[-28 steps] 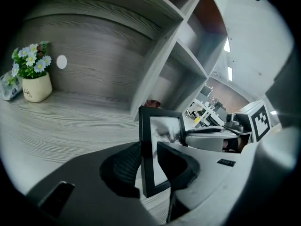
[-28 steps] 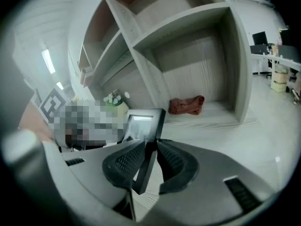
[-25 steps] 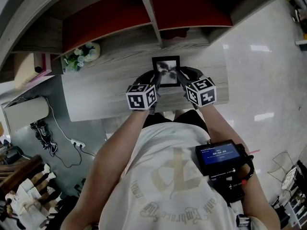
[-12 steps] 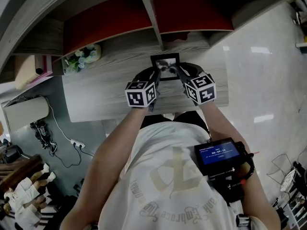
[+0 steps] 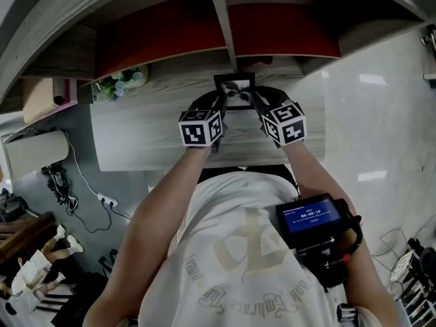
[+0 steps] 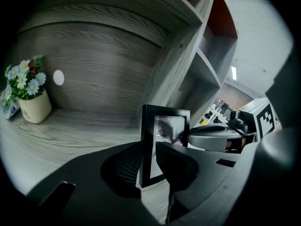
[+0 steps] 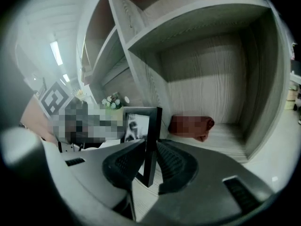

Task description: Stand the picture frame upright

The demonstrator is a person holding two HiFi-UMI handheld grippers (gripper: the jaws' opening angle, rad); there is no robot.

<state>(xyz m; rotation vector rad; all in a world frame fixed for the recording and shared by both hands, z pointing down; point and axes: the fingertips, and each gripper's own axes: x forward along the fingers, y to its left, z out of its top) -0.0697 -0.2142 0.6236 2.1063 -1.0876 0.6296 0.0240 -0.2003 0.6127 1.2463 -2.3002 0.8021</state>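
Note:
The black picture frame with a grey photo stands nearly upright over the grey wooden desk, in front of the shelf divider. My left gripper grips its left edge; its jaws have just been closing with that edge between them. In the left gripper view the frame faces me, its edge pinched in the left gripper. My right gripper is shut on the right edge. The right gripper view shows the frame edge-on between the right gripper's pads. Whether the frame's bottom rests on the desk I cannot tell.
A pot of flowers stands at the desk's back left. A vertical shelf divider rises just behind the frame. A reddish object lies in the right cubby. A small screen device hangs at the person's waist.
Both grippers have carried the frame farther back toward the shelf. The frame looks shorter from above now, tipped up more steeply than before.

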